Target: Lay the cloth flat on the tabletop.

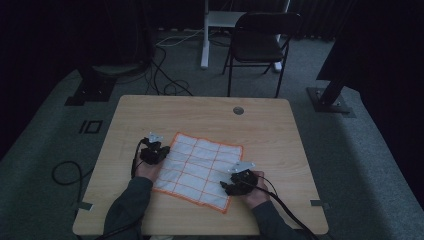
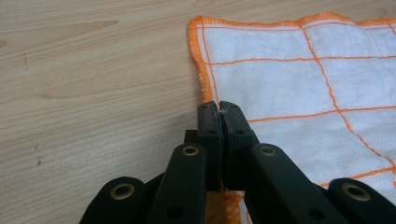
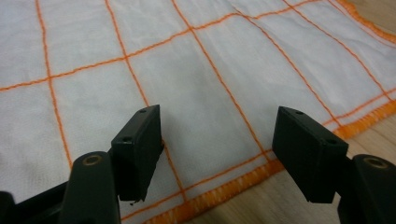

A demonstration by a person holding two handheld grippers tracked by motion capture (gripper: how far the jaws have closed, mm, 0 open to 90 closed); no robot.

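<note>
The 2 black jaws of the left gripper [image 2: 219,109], nearest in the left gripper view, are seen pressed together on the orange-stitched left edge of the white square cloth with an orange grid [image 2: 299,88], a sliver of hem showing between the pads. In the right gripper view the jaws of the right gripper [image 3: 217,154] are spread wide, with nothing between them but air; the cloth's near right hem lies flat beneath the gap, untouched.

In the high view the cloth [image 1: 200,167] is spread on the near half of the pale wooden table [image 1: 210,112], turned slightly askew, with the left gripper [image 1: 154,152] at its left edge and the right gripper [image 1: 235,184] at its near right corner.

The step in hand is judged to be the taking of a second hold on the cloth. It would be done well if the right gripper were lowered until 1 pad slid under the hem and the other came down on top, so that only 1 layer is pinched. The left hold should be kept firm meanwhile, and the cloth should not be dragged, lest it bunch.
</note>
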